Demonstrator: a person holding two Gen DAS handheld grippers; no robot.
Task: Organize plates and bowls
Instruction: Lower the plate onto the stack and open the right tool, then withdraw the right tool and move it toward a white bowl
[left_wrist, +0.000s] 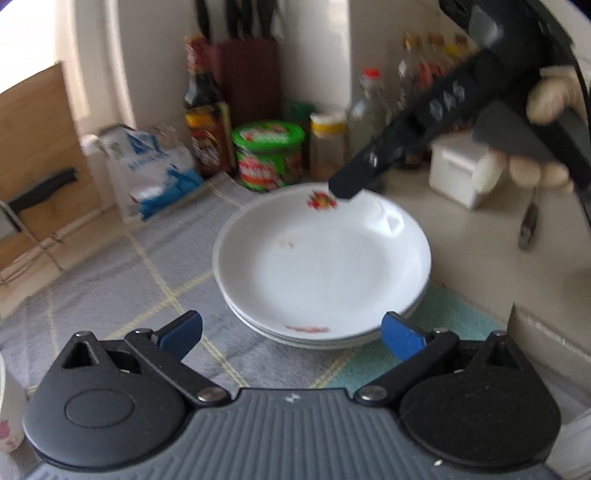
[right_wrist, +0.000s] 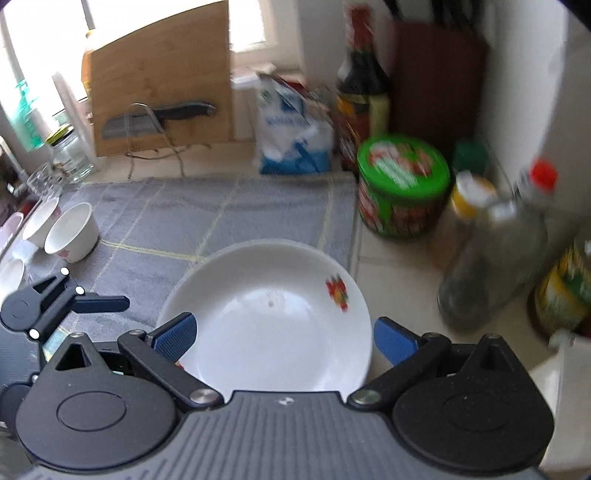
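Left gripper (left_wrist: 291, 338) stands with jaws wide apart, holding nothing, just short of the stack of white plates (left_wrist: 321, 266) on the grey mat (left_wrist: 110, 277). Right gripper (right_wrist: 284, 338) is likewise spread, empty, above the stack's far rim. Small white bowls (right_wrist: 72, 232) sit well apart at the mat's left edge.

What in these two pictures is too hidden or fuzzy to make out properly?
- Plate stack, left wrist view: the top plate covers the lower ones, so their exact count is unclear.
- Bottle labels, left wrist view: motion blur makes the text unreadable.
- White bowls, right wrist view: those at the left edge are cut off.
- Near rim of the top plate, right wrist view: hidden behind the gripper body.
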